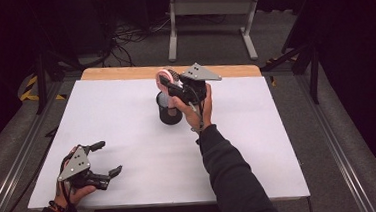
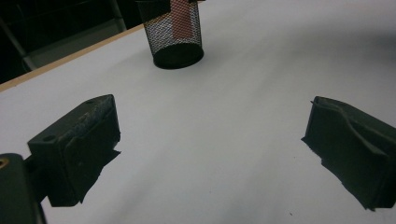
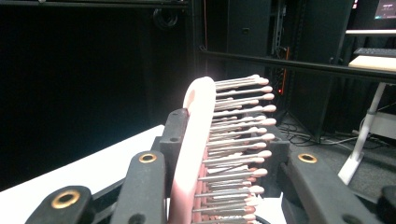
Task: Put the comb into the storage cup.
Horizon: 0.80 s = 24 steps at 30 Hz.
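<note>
Placing a pink hairbrush [image 1: 164,77] into a black mesh cup [image 1: 169,110], upper centre of the high view. Right tool [image 1: 174,89] clamped tight on the brush head, pink back against one pad and the pin bristles against the other, as seen low in the right gripper view [image 3: 205,154]. Brush upright, handle down through the cup's mouth; a pink strip visible behind the mesh at the top of the left gripper view [image 2: 181,21]. Whether the handle tip touches the cup floor: cannot tell.

For a clean finish, probably best to:
- keep the brush vertical and centred over the mouth, clear of the rim;
- lower slowly until the handle bottoms out, then let go;
- open gently, since the bristles could snag a pad and drag the brush back up;
- lift straight up afterwards, away from the light cup, likely easy to tip.

Left tool [image 1: 105,159] at lower left of the high view, jaws wide apart and holding nothing, just above the white counter [image 1: 126,115]; free to steady the cup if needed.
</note>
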Motion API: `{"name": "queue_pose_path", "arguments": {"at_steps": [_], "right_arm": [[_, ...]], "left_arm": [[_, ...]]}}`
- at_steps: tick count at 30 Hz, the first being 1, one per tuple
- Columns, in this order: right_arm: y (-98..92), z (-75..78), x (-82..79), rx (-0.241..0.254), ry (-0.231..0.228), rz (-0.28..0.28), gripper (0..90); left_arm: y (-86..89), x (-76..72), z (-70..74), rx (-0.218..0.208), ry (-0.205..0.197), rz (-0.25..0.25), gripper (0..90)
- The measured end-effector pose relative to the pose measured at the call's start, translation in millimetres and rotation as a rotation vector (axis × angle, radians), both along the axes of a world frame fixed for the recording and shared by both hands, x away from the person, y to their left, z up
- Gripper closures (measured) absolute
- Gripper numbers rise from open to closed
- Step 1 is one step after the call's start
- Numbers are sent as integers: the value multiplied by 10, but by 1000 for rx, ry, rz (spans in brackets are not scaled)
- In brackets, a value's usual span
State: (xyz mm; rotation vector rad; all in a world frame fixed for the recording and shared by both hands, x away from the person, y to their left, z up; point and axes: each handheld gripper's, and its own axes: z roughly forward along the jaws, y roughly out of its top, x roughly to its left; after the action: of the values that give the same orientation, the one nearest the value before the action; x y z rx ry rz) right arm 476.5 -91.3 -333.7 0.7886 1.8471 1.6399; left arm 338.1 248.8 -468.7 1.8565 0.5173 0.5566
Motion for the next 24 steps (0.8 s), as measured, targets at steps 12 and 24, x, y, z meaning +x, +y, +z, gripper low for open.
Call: {"name": "queue_pose_path", "arguments": {"at_steps": [12,24], "right_arm": [[-37,-136,8,20,33,1,628],[-47,-184,10,17,42,3,628]], "left_arm": [[-1,1,1,2,1,7,41],[-1,2,1,6,1,3,41]]}}
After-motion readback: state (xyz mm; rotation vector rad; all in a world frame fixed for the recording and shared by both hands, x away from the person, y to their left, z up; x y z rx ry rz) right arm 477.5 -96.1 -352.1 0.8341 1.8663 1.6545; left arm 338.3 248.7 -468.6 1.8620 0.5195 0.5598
